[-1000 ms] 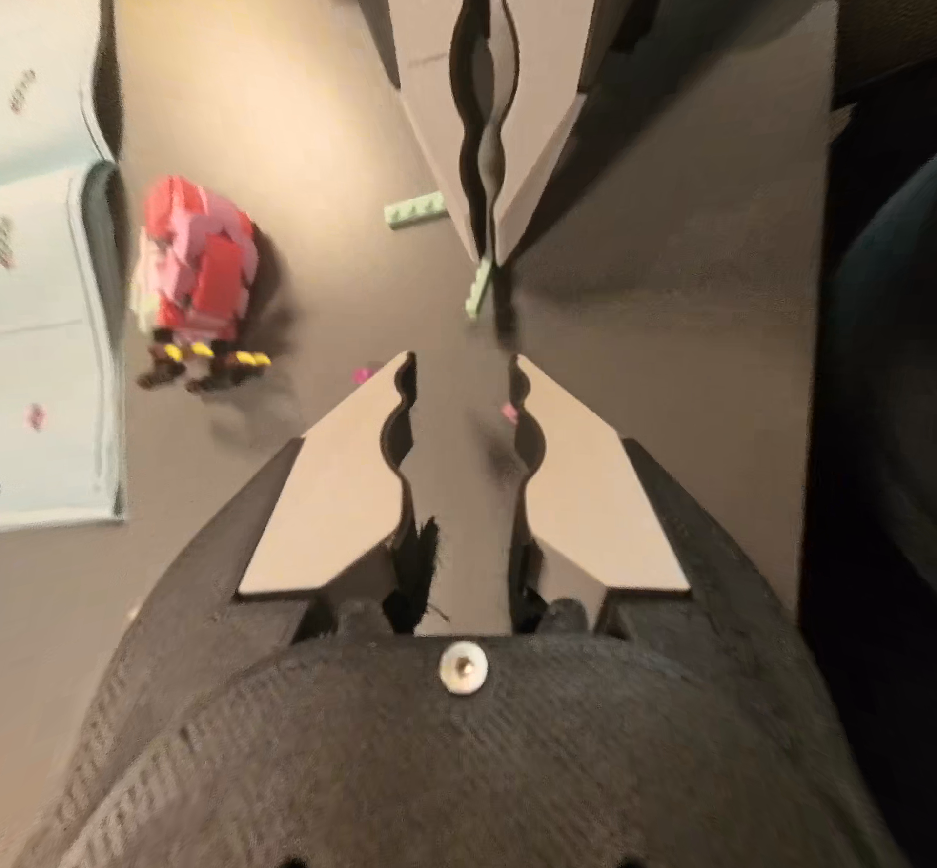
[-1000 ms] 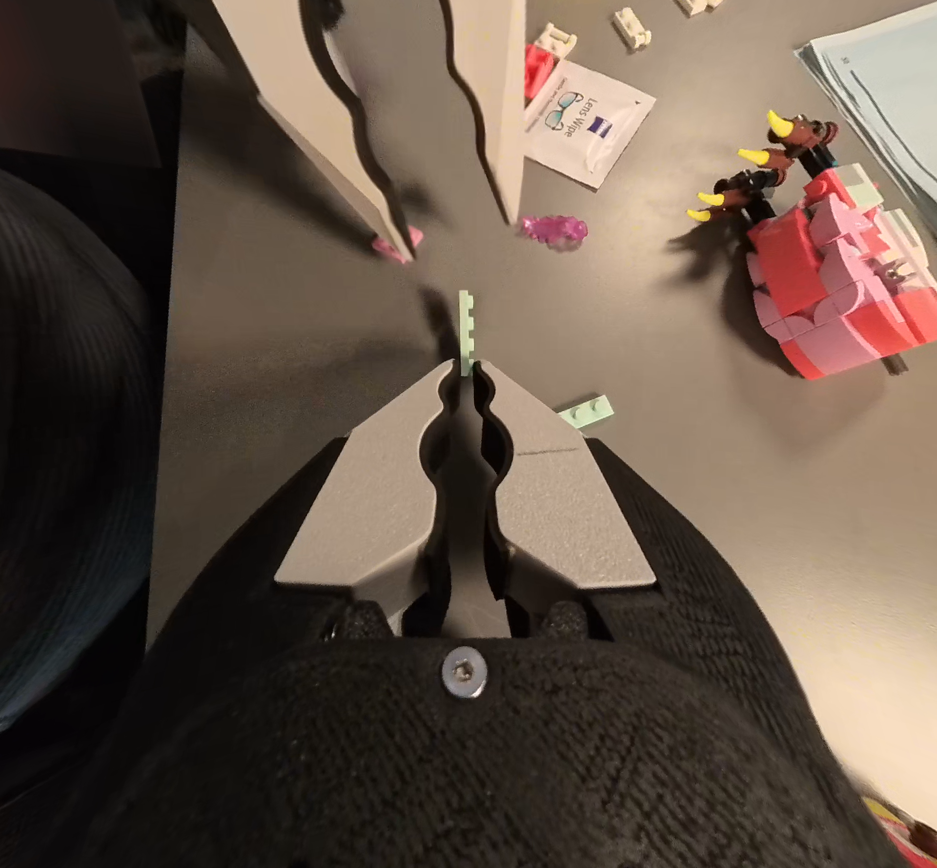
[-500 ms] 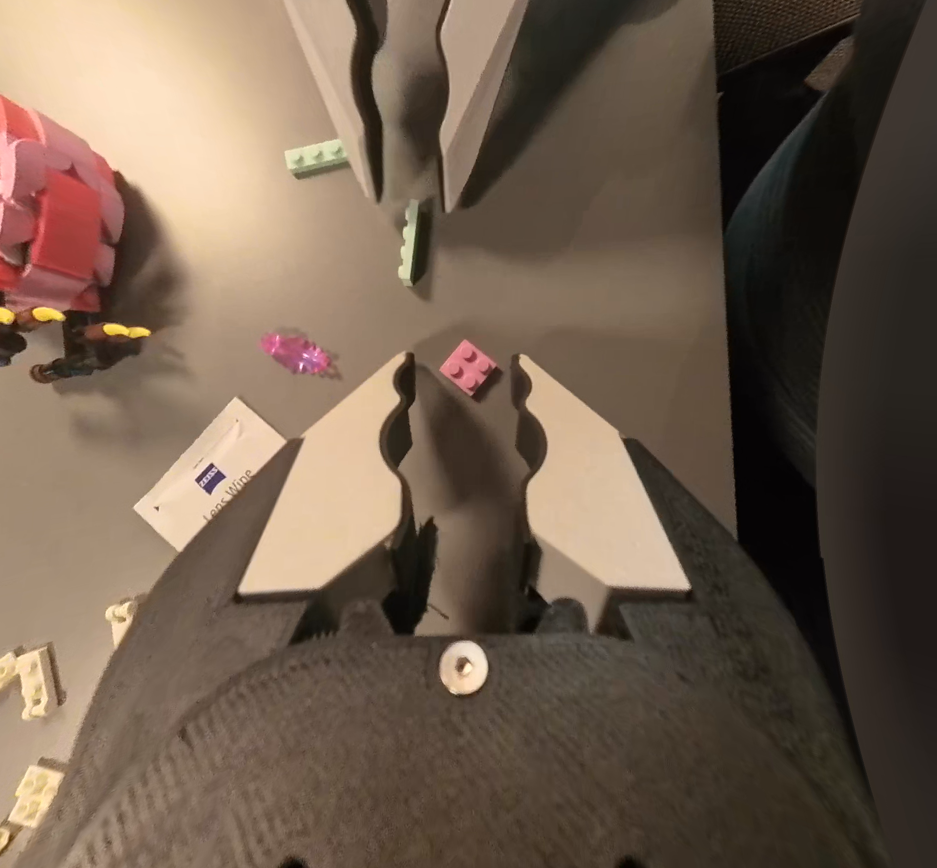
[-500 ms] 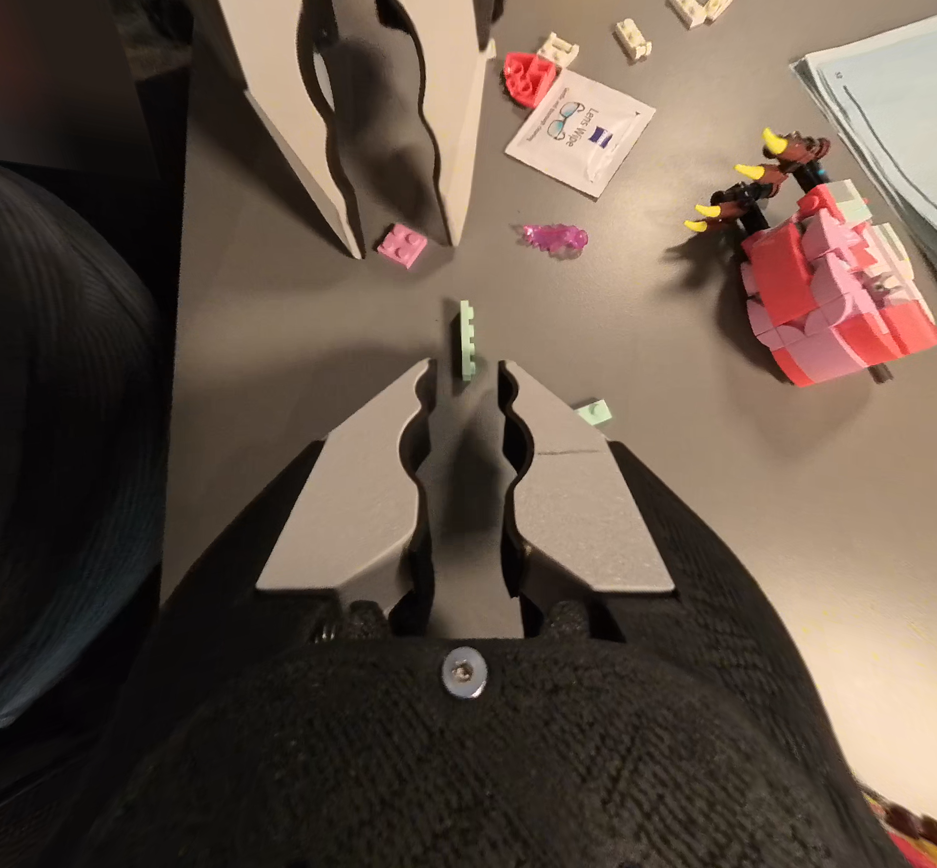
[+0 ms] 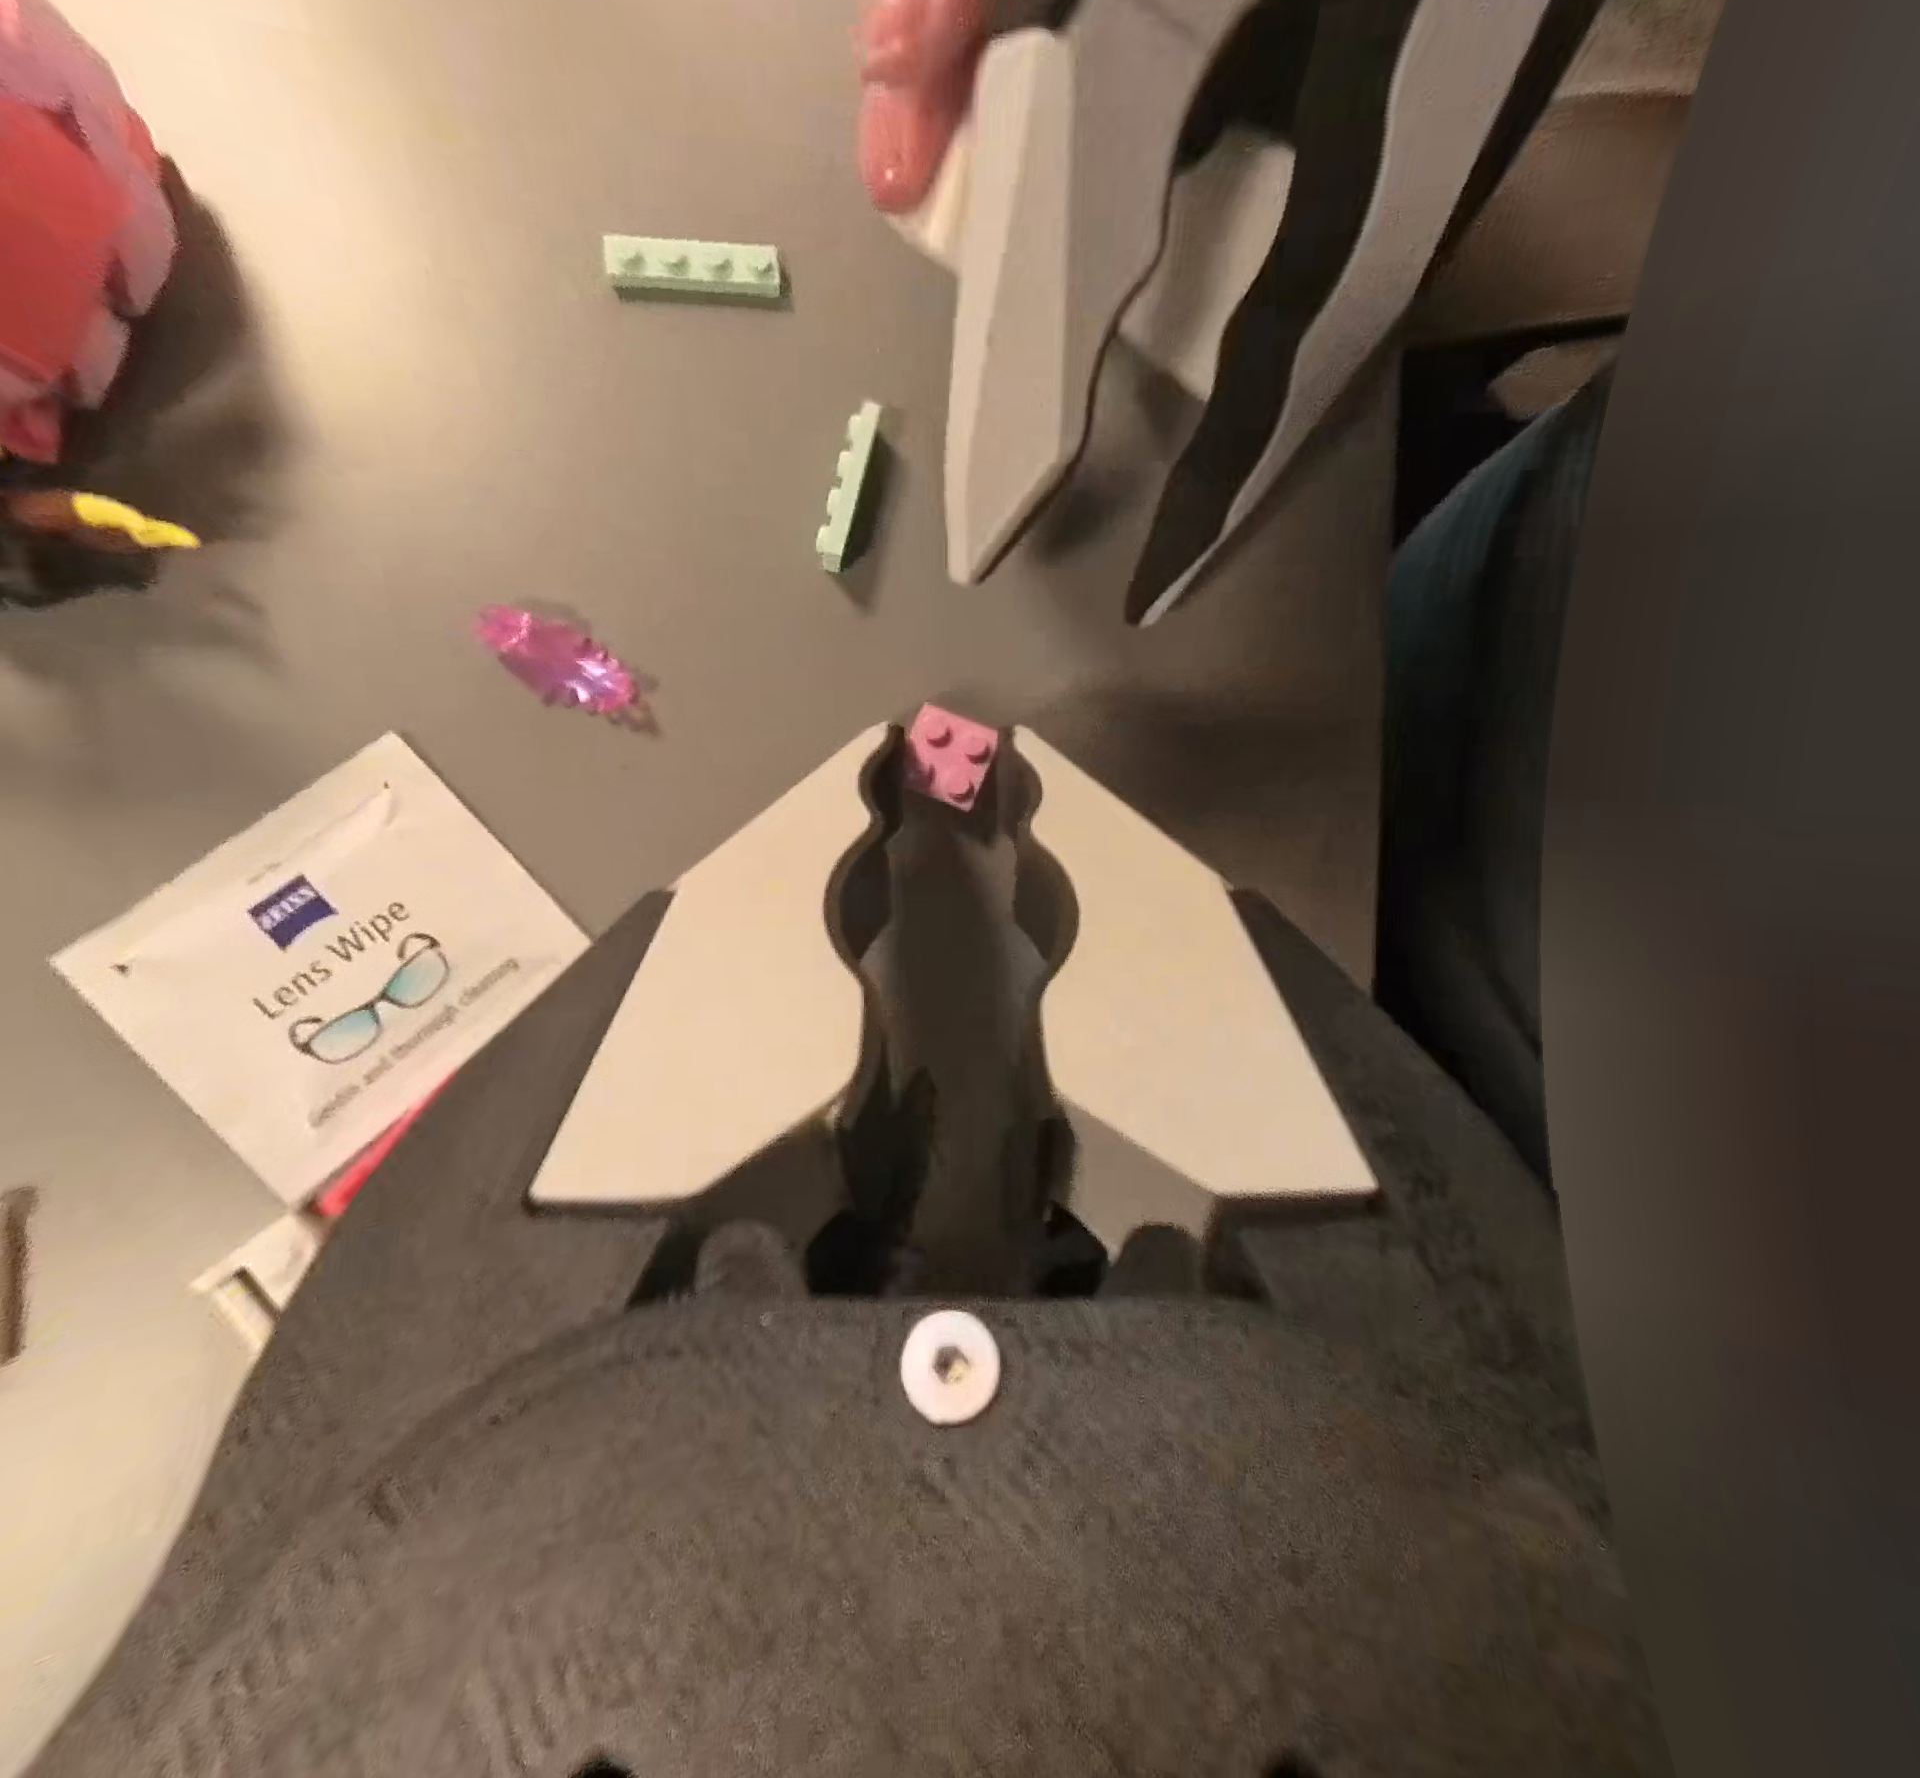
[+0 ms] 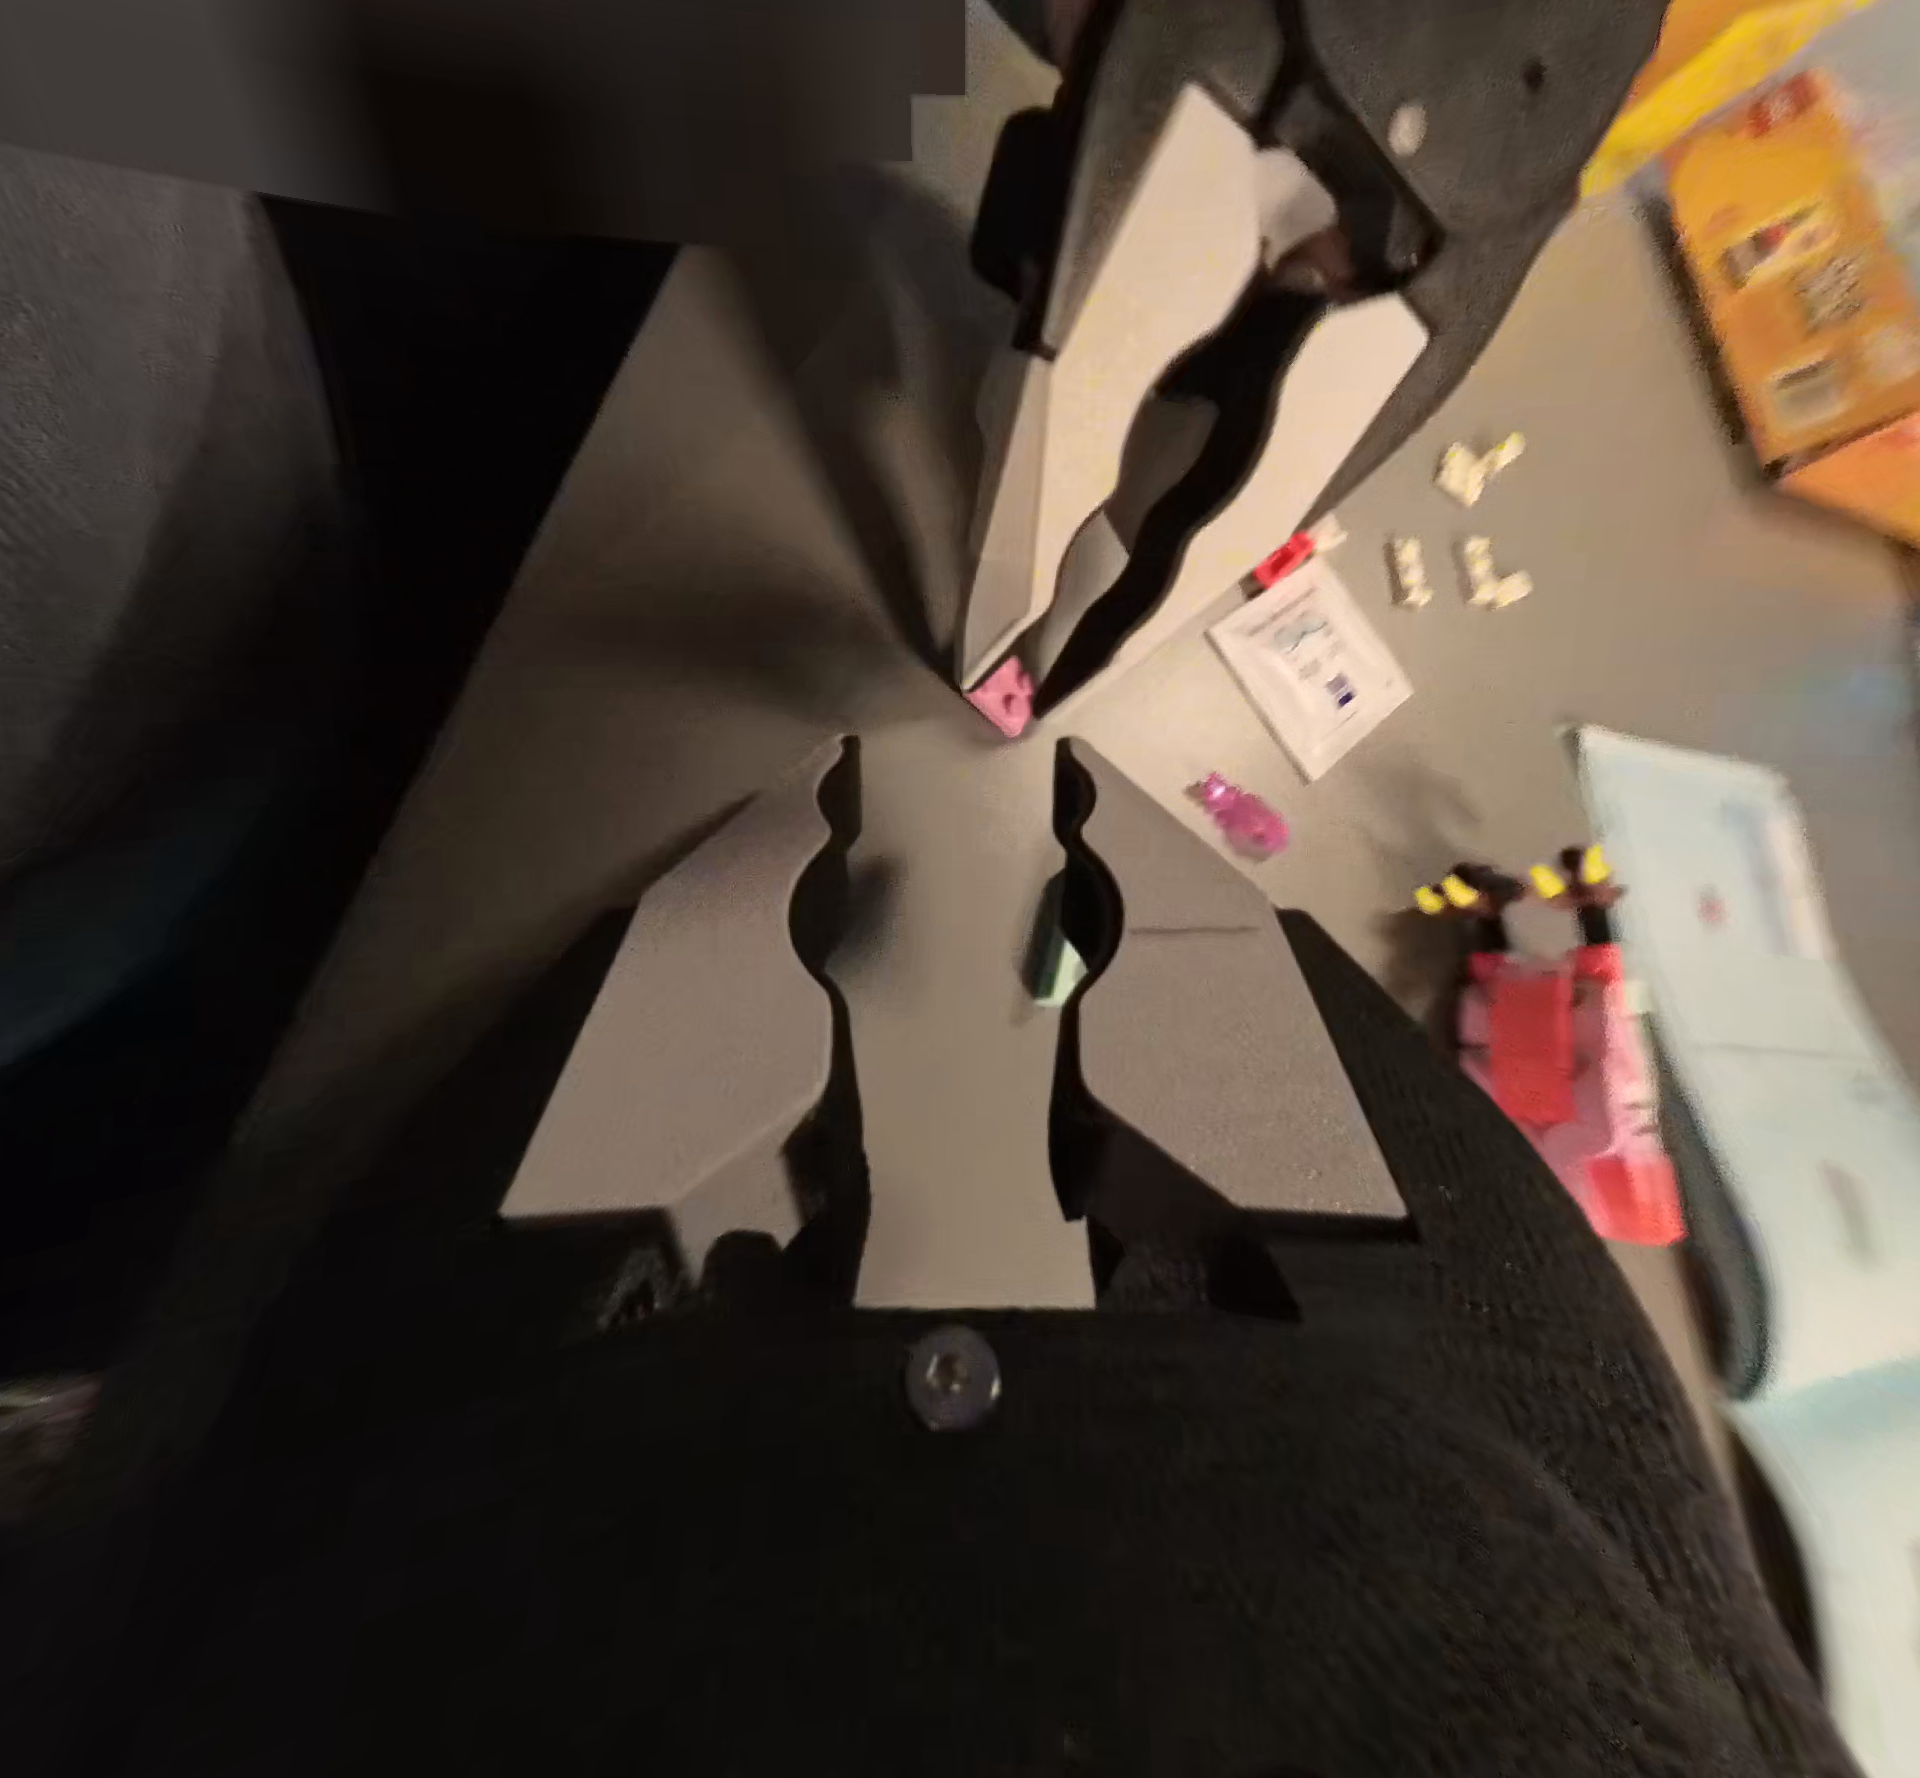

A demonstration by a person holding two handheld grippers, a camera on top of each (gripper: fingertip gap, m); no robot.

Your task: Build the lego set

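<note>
A white wipe sachet (image 5: pixel 312 970) lies near a translucent pink piece (image 5: pixel 556 658).

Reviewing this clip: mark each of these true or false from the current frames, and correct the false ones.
1. The left gripper is closed on a small pink brick. True; the right wrist view also shows the brick at its tips.
2. The right gripper holds a mint green plate. False: its jaws stand open with nothing between them.
3. Two mint green plates lie on the table. True.
4. The white wipe sachet is pinched in the right gripper. False: it lies flat on the table.
5. A translucent pink piece lies between the sachet and the green plates. True.
</note>
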